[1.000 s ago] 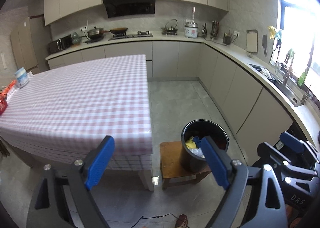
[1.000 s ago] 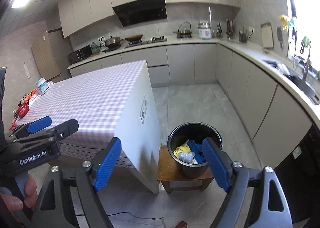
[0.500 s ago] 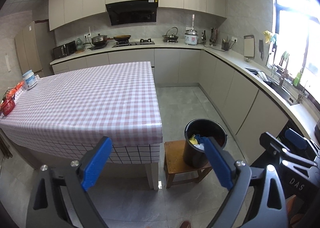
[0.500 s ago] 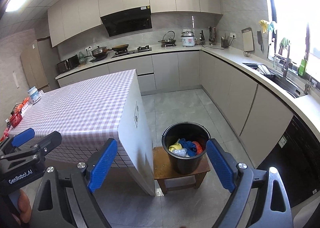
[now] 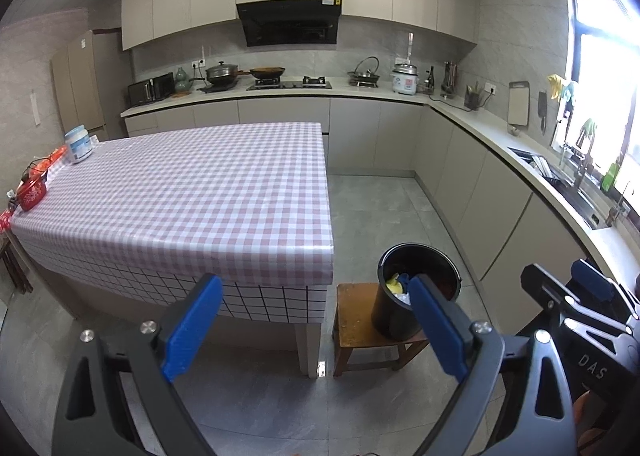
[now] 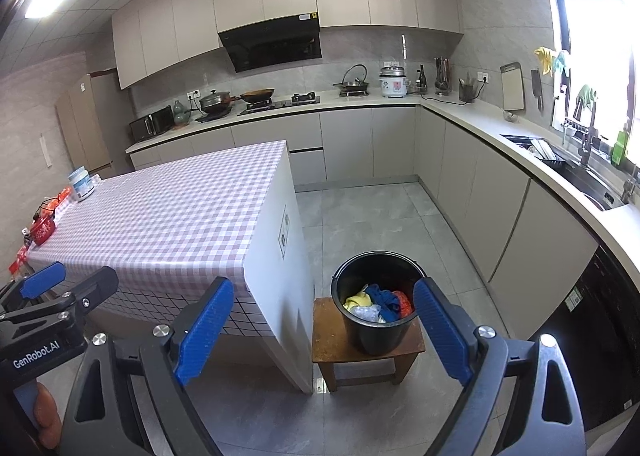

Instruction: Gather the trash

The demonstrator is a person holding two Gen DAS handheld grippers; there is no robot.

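Grey tiled floor [image 6: 380, 216] runs in a wide open lane between the checked-cloth counter [image 5: 192, 200] and the L-shaped run of kitchen cabinets [image 6: 480, 192] along the back and window walls. The counter's near corner and its white end panel [image 6: 284, 256] stand just beside a low wooden stool [image 6: 332, 348], with a narrow gap of floor between them. On the stool sits a black bucket [image 6: 376, 332], upright, its rim open; inside lie the collected trash [image 6: 380, 302] pieces: yellow, blue, red-orange and clear crumpled items, filling only the lower part. At the counter's far left edge stand a white tub [image 5: 78, 144] and a red container [image 5: 33, 194], well apart from the bucket. The left gripper [image 5: 316, 326] has its blue fingers [image 5: 192, 330] spread wide with nothing between them. The right gripper [image 6: 322, 332] has just been opening; its fingers [image 6: 204, 332] stand wide apart and hold nothing, the bucket appearing beyond them.
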